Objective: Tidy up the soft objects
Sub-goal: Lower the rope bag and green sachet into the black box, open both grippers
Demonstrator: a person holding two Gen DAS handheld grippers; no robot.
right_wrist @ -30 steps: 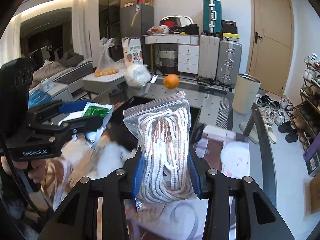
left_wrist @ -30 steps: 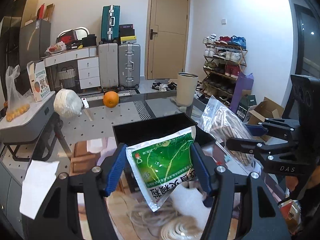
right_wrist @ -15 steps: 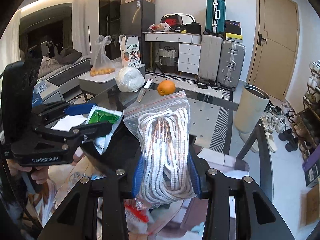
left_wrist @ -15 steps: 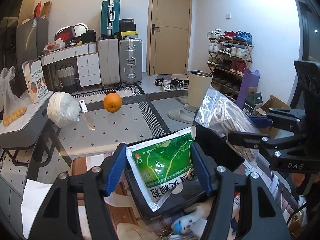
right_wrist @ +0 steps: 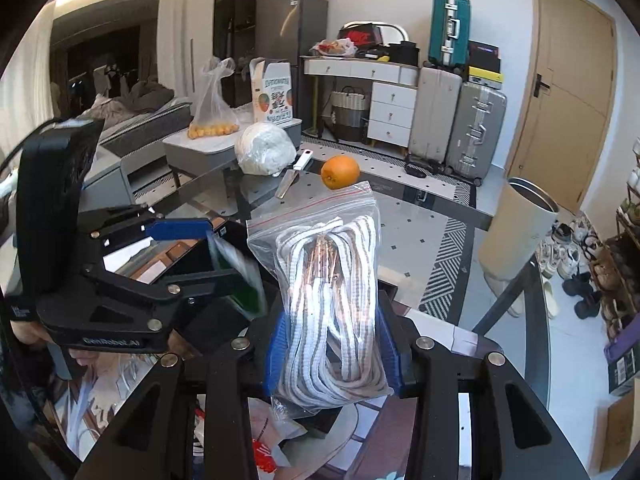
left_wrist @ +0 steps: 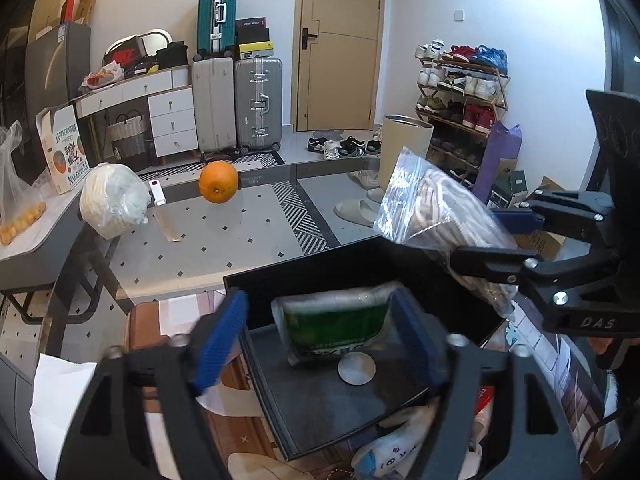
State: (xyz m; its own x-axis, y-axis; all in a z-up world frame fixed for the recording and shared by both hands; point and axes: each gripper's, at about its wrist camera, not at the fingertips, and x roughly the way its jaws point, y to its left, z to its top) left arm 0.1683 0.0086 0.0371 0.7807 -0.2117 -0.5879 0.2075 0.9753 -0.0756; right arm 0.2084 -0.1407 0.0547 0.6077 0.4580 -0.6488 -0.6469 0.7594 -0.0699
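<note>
My left gripper (left_wrist: 320,340) is open over a black tray (left_wrist: 400,412) on the glass table. A green and white packet (left_wrist: 336,322) sits between the spread blue pads, falling into or lying in the tray; it looks blurred in the right wrist view (right_wrist: 240,280). My right gripper (right_wrist: 332,344) is shut on a clear zip bag of white rope (right_wrist: 332,292) and holds it upright above the tray's right side. The bag also shows in the left wrist view (left_wrist: 440,208), as does the right gripper (left_wrist: 500,236).
An orange (left_wrist: 218,182), a white wrapped bundle (left_wrist: 112,200) and a knife (left_wrist: 162,216) lie at the far part of the glass table (left_wrist: 240,240). Loose soft items and bags (left_wrist: 392,452) lie in front of the tray. A beige bin (right_wrist: 520,232) stands beyond the table.
My left gripper has opened and let go of the green packet, which has dropped toward the black tray. Both grippers have moved over the tray; the right one still holds the rope bag.
</note>
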